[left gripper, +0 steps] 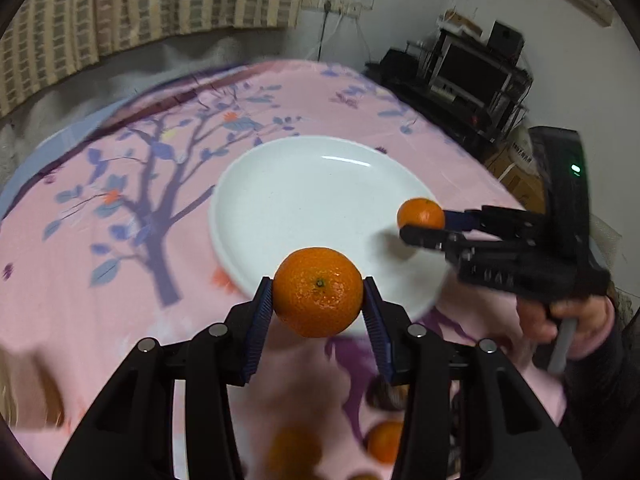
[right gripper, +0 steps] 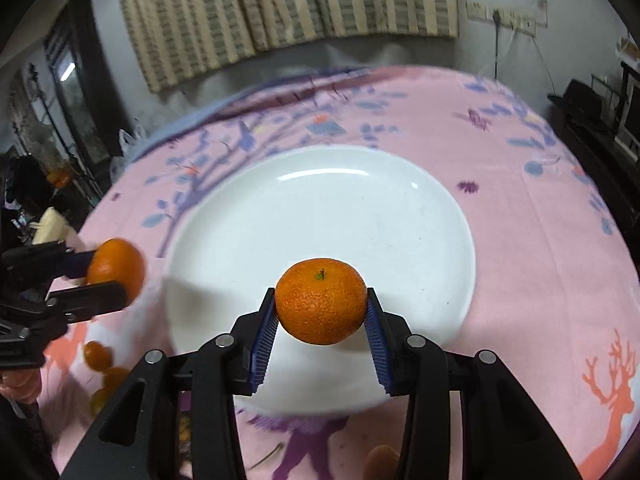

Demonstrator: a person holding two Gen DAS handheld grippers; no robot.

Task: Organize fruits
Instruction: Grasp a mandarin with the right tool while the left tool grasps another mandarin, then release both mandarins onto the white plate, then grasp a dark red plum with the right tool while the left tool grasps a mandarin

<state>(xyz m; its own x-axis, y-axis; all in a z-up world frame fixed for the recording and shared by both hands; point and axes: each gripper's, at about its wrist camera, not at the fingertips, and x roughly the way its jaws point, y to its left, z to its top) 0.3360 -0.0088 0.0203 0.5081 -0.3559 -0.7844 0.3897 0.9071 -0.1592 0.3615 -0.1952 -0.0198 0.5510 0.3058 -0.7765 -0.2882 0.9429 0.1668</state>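
i am holding one mandarin in each tool right now. the left gripper is clamped on the left mandarin, its blue pads pressing the fruit's two sides with the stem dimple facing the camera, and it is hanging over the near edge of the white plate. the right gripper is squeezing the right mandarin the same way, out over the near part of the plate's well, which is bare.

both fruits are looking small, light and a little soft, with a pebbled skin that is giving the ribbed pads decent bite (i am judging that a hard squeeze would bruise or split the peel). gripping across the widest middle, as both are doing, seems the safest hold, since a round fruit is prone to squirting out if caught near its top or bottom. once released it is likely to roll, though the plate's raised rim should be stopping it.

more loose mandarins are lying on the pink tablecloth near the plate's near side, blurred in both views.
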